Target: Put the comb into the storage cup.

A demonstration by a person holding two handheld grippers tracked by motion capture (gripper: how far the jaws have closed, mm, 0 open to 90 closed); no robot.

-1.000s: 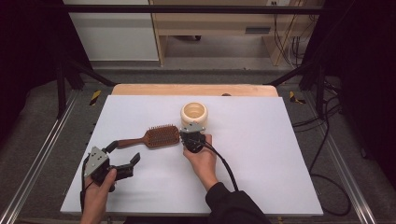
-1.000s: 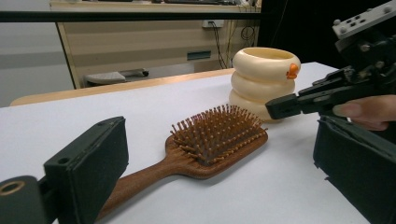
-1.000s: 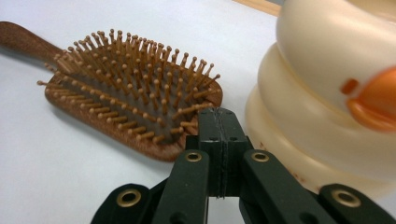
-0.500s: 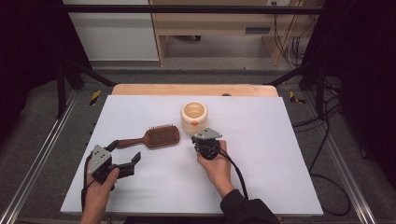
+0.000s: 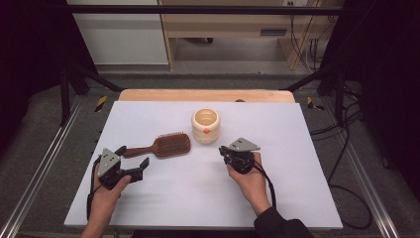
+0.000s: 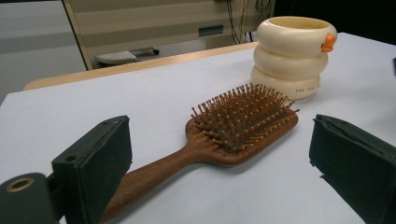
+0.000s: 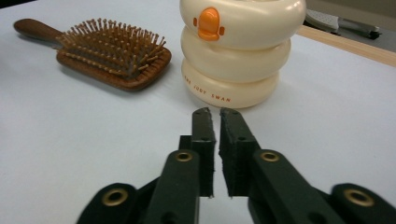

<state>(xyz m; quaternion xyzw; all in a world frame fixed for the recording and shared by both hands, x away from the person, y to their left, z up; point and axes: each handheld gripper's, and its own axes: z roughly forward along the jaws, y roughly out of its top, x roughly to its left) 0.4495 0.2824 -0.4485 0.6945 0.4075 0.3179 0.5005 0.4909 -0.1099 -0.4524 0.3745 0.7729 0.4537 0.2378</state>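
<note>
**Left gripper wide at brush handle, right gripper closed short of duck cup**

Left gripper (image 5: 132, 159): jaws spread wide, nothing between them. In the left gripper view the two pads flank the wooden paddle hairbrush (image 6: 224, 135); handle end sits low by the left pad, contact not clear. High view puts the gripper at the handle tip, near the front-left part of the white table top (image 5: 163, 198).

Hairbrush (image 5: 161, 147): lies flat, bristles up, handle toward the left gripper, head toward the cup. Head is near the cup but apart from it.

Cream duck cup (image 5: 205, 126): three stacked rings, orange beak on the near side, standing upright about mid-table. Mouth open upward; high view shows a cream interior, nothing seen in it. Right gripper view reads lettering on the bottom ring (image 7: 208, 93).

Right gripper (image 7: 214, 113): jaws pressed almost together, thin slit between, holding nothing. Tips point at the cup base, close in front of it, not touching. In the high view it sits just right and in front of the cup (image 5: 225, 151).

Room: bare sheet ahead of both hands, right of the cup and along the far edge, where a wooden board edge (image 5: 203, 95) borders the sheet.
</note>
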